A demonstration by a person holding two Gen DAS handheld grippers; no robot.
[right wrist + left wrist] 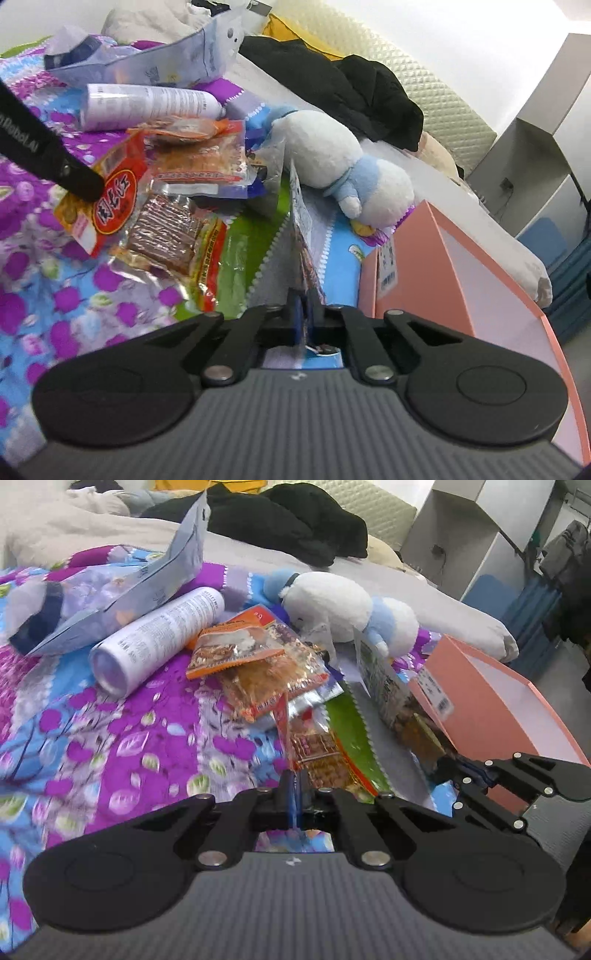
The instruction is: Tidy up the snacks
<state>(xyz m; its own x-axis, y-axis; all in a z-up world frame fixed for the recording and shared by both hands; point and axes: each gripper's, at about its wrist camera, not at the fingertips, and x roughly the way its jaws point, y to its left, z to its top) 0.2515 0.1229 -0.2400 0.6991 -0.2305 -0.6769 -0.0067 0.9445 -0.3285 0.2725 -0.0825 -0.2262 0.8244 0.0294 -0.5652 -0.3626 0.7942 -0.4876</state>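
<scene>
A pile of snack packets lies on a flowered bedspread. My left gripper is shut on the edge of a red and orange snack packet; the right wrist view shows that packet with the left fingers pinching it. My right gripper is shut on a standing printed snack bag, seen edge-on; in the left wrist view that bag stands beside the pink box with the right gripper on it.
A white tube, a pale blue pouch and a white and blue plush toy lie on the bed. The open pink box is at the right. Black clothes lie behind.
</scene>
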